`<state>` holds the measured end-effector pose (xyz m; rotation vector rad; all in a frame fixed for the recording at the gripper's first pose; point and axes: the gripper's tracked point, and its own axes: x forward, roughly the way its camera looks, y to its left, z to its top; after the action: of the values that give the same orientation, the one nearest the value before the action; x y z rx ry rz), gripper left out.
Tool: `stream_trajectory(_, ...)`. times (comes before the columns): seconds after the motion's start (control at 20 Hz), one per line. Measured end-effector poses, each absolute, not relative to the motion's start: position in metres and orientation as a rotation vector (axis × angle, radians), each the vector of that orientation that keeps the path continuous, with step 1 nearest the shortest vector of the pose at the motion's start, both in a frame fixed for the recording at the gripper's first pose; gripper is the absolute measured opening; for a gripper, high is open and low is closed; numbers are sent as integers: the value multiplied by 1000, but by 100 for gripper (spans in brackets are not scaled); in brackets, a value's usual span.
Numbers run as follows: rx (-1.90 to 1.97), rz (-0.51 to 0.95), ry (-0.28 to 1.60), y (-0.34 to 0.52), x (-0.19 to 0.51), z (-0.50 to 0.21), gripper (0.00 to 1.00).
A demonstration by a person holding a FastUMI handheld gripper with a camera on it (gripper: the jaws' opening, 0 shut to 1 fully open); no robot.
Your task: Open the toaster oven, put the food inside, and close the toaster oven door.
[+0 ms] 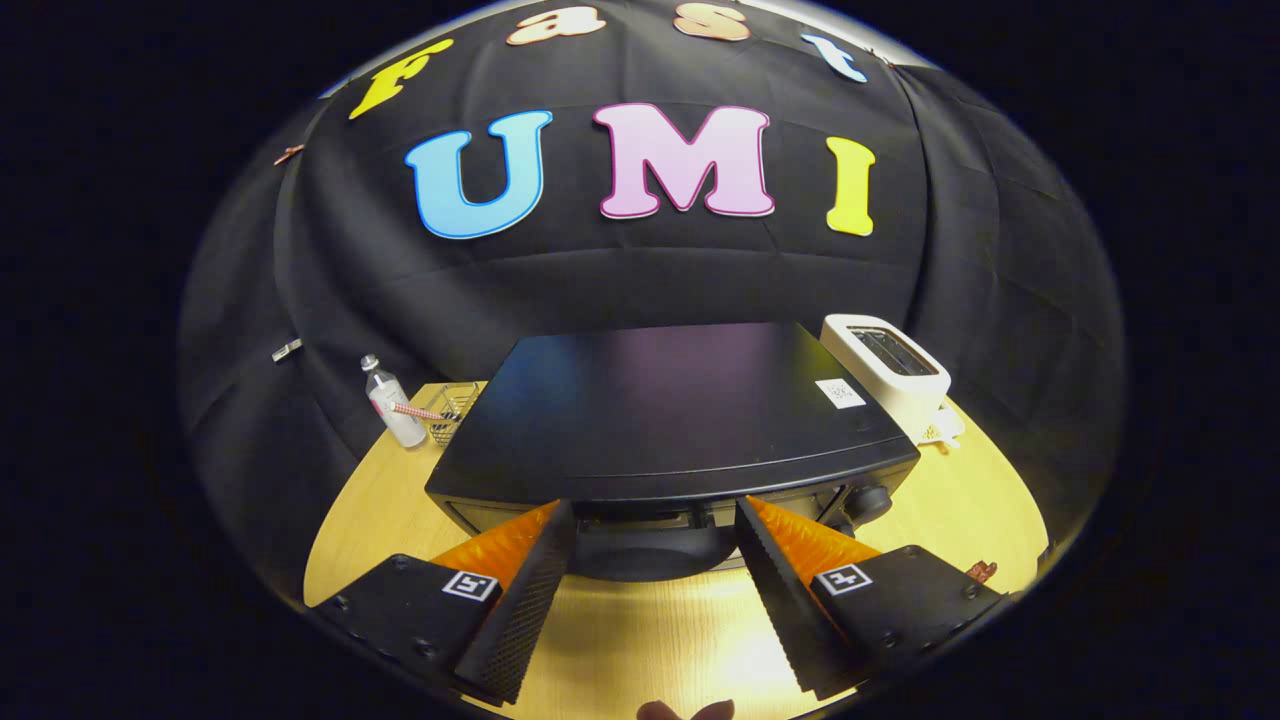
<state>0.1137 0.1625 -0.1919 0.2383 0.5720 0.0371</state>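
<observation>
A pale wooden table (960, 500) spreads across the lower half of the frame, and sitting square in the middle of it is the toaster oven (670, 410), by far the biggest thing here. It is black and boxy, seen from above and in front, so its flat top catches a dull purple-blue sheen and its front face is squeezed into a thin strip under the near edge. A round knob (868, 500) sits at the right end of that strip.

The door handle (650, 550), a dark curved bar, lies directly ahead of the gripper (655, 520), its long axis running left to right across the gap between the two fingers (530, 590). The fingers stand wide apart with nothing held, their tips at or just short of the oven's front; whether they touch it I cannot tell. To my eye the door looks closed, so the opening step seems not yet done.

At centre right, behind the oven, stands a white slot toaster (895, 370). At centre left are a small bottle (392, 405) and, just beside it, a wire basket (452, 405). I see no food from here.
</observation>
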Motion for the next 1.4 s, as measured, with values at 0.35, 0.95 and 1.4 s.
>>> stream_trajectory(0.35,241,23,587,171,122,-213,100)
stream_trajectory(0.95,202,44,632,180,31,-244,100)
stream_trajectory(1.4,200,58,784,191,-16,-297,100)
